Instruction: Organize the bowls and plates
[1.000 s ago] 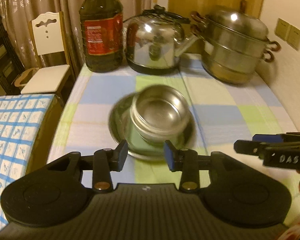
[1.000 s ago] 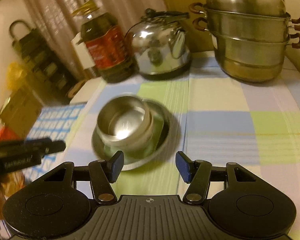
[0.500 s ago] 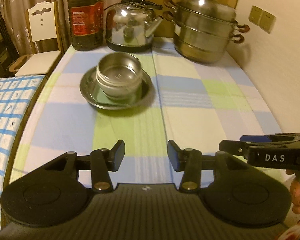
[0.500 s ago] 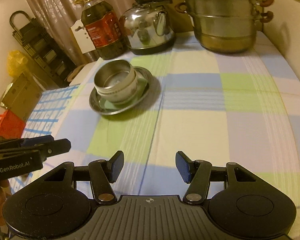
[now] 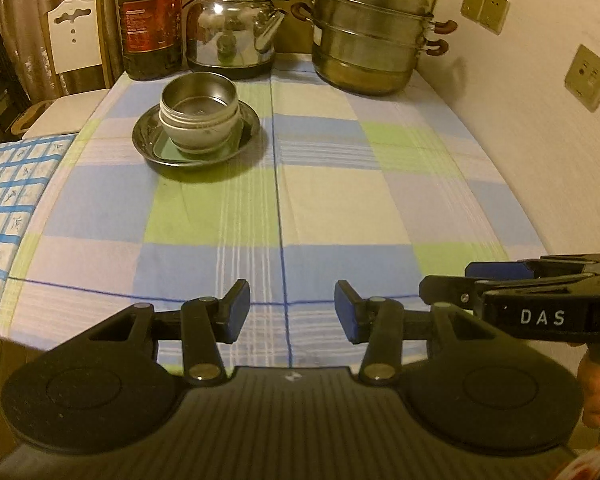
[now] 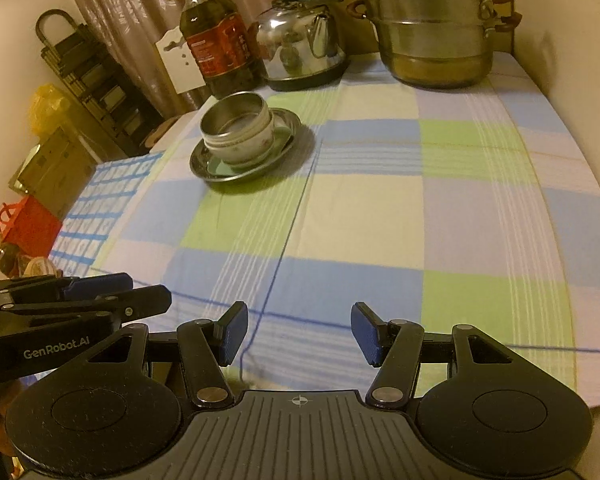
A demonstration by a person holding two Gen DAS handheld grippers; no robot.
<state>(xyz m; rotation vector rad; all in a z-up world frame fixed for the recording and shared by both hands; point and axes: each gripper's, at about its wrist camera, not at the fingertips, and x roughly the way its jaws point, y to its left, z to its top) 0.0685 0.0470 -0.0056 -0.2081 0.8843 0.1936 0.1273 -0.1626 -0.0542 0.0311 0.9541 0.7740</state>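
A: What was on the checked tablecloth (image 5: 340, 208)?

B: At the far left sat a steel plate (image 5: 196, 136), carrying stacked bowls (image 5: 199, 110).

A: And the tongs?

B: Left gripper (image 5: 292, 310) and right gripper (image 6: 298, 332) both hung released, grasping nothing, over the near edge, well apart from the stack.

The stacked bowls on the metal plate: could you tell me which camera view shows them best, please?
The left wrist view: the stacked bowls face the camera squarely, so the top bowl's inside and the metal plate show clearly. The right wrist view shows the same stack more from the side, smaller.
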